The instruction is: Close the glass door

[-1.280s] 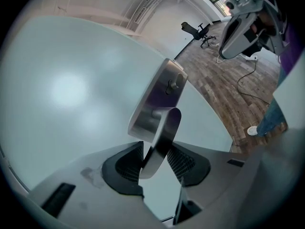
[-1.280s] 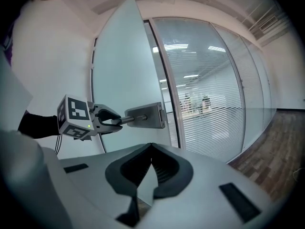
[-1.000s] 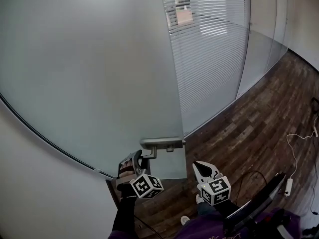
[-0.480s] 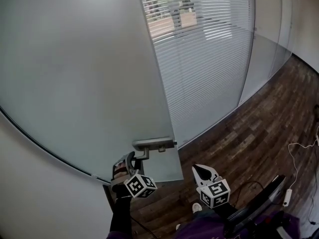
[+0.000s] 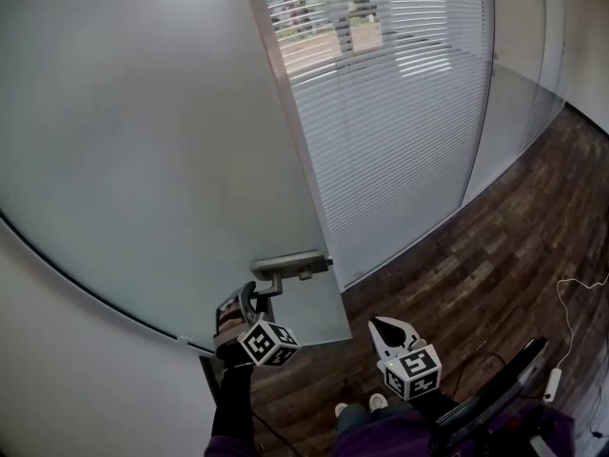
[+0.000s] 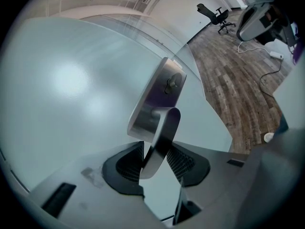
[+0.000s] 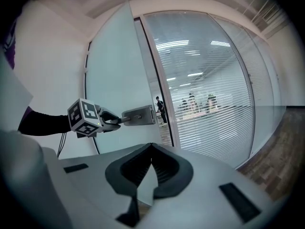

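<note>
1. Since a second ago the glass door (image 5: 143, 160) has swung so that its free edge and lever handle (image 5: 285, 263) sit further left in the head view, and more of the blind-covered panel (image 5: 400, 112) shows beside them; your left hand-held gripper (image 5: 251, 301) has travelled with the lever.
2. Your left hand-held gripper is clenched on the lever's free end; its own view shows the metal bar running up between the two ribbed pads to the handle plate (image 6: 159, 97).
3. Your right hand-held gripper (image 5: 384, 327) has its jaws pressed together with nothing between them; it hangs over the wood floor (image 5: 495, 255), to the right of the lever and well apart from it.
4. The door looks nearly shut but not home; the right gripper view shows a narrow opening (image 7: 161, 113) between its free edge and the panel, with people visible beyond.
5. The coming move turns on this: the lever's long axis lies level along the door face, from the plate at the free edge back toward your left hand; the frame lies beyond that edge, to the right and away from you. The free edge seems to stand out toward you, so I judge a steady push through the left hand, the nearer one, will seat it; keep the lever level so the latch can catch.
</note>
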A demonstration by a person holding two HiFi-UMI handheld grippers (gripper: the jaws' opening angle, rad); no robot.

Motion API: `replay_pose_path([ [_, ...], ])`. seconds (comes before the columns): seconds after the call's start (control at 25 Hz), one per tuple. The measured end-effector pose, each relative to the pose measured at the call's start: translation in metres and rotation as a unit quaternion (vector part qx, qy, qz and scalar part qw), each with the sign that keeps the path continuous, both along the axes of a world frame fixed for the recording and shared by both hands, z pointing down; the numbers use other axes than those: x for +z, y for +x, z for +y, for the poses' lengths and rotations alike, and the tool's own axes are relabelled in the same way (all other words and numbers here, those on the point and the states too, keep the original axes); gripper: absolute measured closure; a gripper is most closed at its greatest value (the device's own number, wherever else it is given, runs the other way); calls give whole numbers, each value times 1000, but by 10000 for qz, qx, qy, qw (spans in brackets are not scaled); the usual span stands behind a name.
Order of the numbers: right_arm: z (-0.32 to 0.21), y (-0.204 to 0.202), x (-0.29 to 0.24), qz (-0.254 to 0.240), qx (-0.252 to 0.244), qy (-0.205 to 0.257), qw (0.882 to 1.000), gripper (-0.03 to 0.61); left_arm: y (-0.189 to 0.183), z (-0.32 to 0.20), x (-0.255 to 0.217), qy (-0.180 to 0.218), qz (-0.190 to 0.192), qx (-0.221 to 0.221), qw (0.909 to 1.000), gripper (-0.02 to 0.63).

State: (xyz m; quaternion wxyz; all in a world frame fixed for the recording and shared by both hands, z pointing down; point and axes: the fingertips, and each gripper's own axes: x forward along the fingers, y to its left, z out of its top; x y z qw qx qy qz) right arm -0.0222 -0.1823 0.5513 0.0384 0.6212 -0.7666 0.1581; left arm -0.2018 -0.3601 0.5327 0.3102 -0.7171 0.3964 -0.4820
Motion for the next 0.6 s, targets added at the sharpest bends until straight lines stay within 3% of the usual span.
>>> replay_pose_path([
  [0.28,-4,-3,-1,1,62,-66,10000,581,2,-13,-2,-112,-145,-27,9998,468],
  [0.6,-41,-13,-3,84,148,3,9999,581,11,-29,11,-526,-393,96,9978,480],
])
